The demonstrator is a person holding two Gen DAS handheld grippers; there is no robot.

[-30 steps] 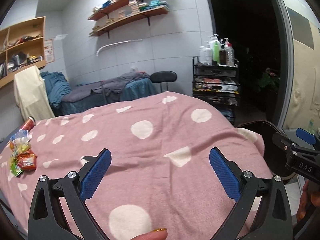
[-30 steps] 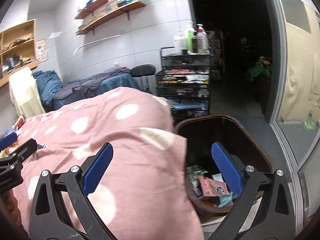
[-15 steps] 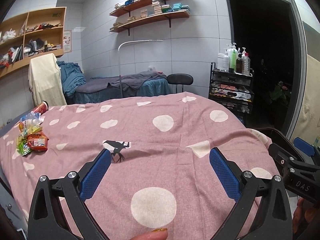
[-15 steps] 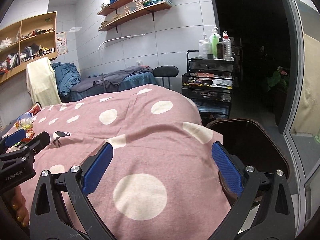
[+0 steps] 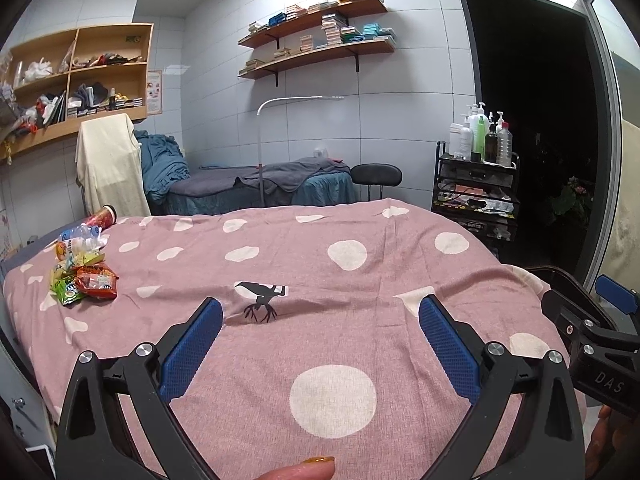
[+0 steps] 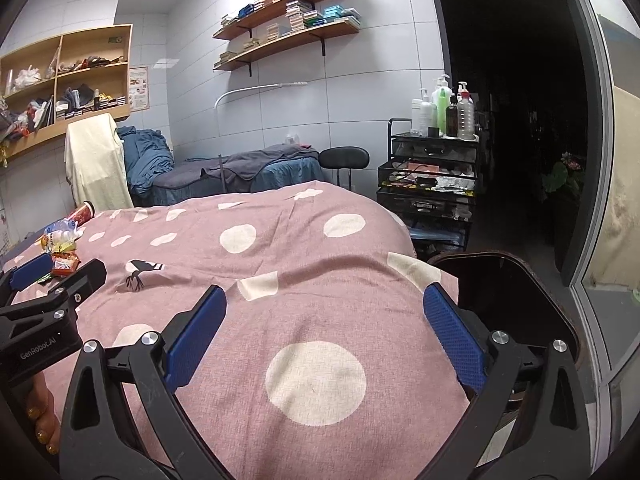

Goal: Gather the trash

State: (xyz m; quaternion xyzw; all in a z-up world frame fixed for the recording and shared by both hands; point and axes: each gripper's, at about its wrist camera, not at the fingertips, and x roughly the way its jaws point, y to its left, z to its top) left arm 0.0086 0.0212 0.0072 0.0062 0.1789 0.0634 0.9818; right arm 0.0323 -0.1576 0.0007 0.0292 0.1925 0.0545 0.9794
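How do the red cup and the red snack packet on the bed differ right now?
The red cup is a rigid cylinder lying on its side; the red packet is a flat, crinkled pouch. The cup sits at the far end of the trash pile by the bed's edge; the packet is at the near end, closer to the left claw. Both rest on the pink spotted cover, ungrasped.

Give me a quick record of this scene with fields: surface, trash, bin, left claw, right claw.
surface: pink blanket with white dots, over a bed
trash: pile of snack wrappers and a bottle at the bed's far left edge
bin: dark trash bin beside the bed's right side, contents not visible
left claw: open, empty, above the blanket
right claw: open, empty, above the blanket near the bin
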